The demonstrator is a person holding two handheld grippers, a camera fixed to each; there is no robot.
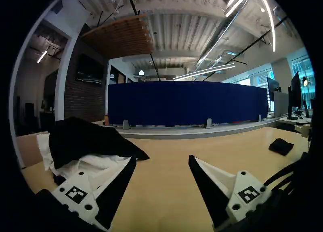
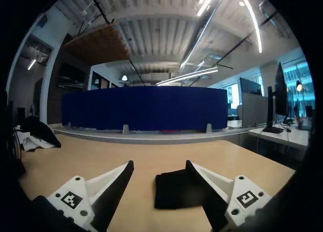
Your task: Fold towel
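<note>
The left tongs [image 1: 161,157] and right tongs [image 2: 159,161] gape wide and hold nothing. A folded black towel [image 2: 177,189] lies on the surface [image 2: 101,155] at lower centre of the right gripper view. The cloth heap [image 1: 84,145] sits lower left in the left gripper view. The next grab probably should pinch a single top corner.

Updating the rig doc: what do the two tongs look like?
Both left tongs and right tongs: white tapered fingers with black inner faces, a black-and-white square marker on each, small screw holes. Black cables run beside the left tongs.
</note>
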